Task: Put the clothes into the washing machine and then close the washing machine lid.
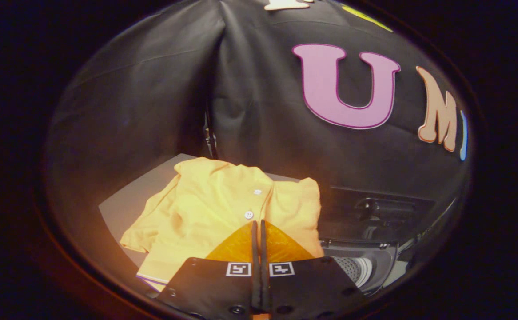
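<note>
I see the shirt [223, 200] lying spread on the grey table [121, 209], just ahead of my gripper [258, 224] from about ten to one o'clock, its two white buttons near the fingertips. My fingers are together with nothing between them, tips over the shirt's near part. At three o'clock of the fingers sits the washer [365, 262], its lid [374, 209] raised at the back and the drum opening showing.

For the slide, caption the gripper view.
Closed gripper poised over a yellow shirt on the table, beside the open washing machine.
</note>
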A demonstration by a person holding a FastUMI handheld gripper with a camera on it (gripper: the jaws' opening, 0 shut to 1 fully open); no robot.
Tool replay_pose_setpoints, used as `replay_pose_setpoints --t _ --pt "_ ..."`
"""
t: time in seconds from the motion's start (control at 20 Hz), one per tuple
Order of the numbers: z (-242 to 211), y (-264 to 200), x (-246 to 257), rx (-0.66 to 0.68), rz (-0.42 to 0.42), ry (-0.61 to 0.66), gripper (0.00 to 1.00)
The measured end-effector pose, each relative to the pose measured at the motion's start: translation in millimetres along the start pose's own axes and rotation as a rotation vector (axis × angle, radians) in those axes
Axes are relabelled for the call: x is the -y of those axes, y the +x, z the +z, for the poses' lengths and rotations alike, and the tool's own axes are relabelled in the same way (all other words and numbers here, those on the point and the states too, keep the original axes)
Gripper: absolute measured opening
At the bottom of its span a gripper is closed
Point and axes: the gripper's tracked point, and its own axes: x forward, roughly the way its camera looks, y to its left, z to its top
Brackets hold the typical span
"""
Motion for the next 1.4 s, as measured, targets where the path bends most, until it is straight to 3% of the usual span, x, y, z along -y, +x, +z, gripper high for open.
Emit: replay_pose_setpoints --t 0.5,0.7,1.05,1.4 --pt "-16.0 -41.9 149.9 0.04 -0.243 0.162 0.0" --pt "-28.5 -43.6 182.9 0.033 -0.308 0.18 0.01" --pt "-34.8 -38.4 202.6 0.041 -0.327 0.246 0.03" --pt "-29.3 -38.2 204.1 0.05 -0.335 0.219 0.05"
